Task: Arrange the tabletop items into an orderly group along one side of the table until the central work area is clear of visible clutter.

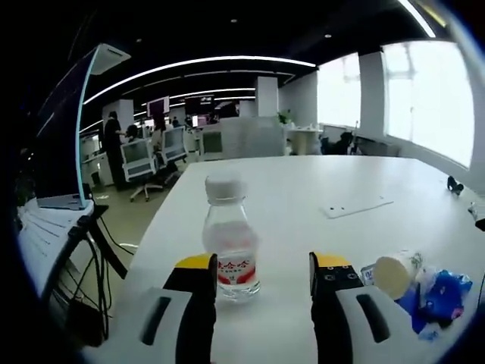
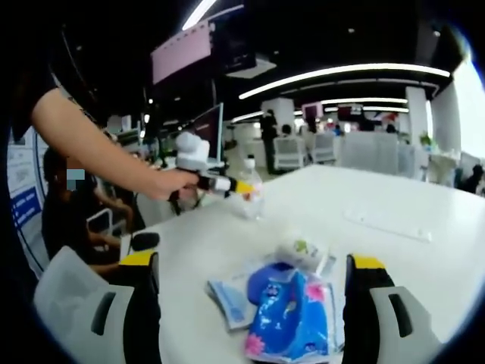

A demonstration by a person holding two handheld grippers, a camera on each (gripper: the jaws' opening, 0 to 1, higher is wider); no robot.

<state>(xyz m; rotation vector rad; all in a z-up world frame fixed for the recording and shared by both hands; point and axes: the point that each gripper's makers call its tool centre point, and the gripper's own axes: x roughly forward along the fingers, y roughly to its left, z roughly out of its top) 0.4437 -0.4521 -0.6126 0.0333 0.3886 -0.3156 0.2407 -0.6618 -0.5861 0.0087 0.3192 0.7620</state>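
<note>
Water bottle (image 1: 229, 246), capped, w/ clear water inside, stands upright near tabletop (image 1: 303, 197) edge, btwn spread jaws of left gripper (image 1: 261, 273). Right gripper (image 2: 254, 277) spread too, over blue packets (image 2: 292, 315) and a small cup (image 2: 303, 250).

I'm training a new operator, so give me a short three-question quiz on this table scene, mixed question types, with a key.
1. True or false: the clear plastic water bottle with a white cap and red label stands upright on the white table.
2. Multiple choice: the left gripper has its jaws A) shut on the bottle, B) open, near the bottle, C) shut on nothing.
3. Short answer: what lies between the right gripper jaws?

Key:
1. True.
2. B.
3. A pile of blue plastic packets with a small white roll behind.
</note>
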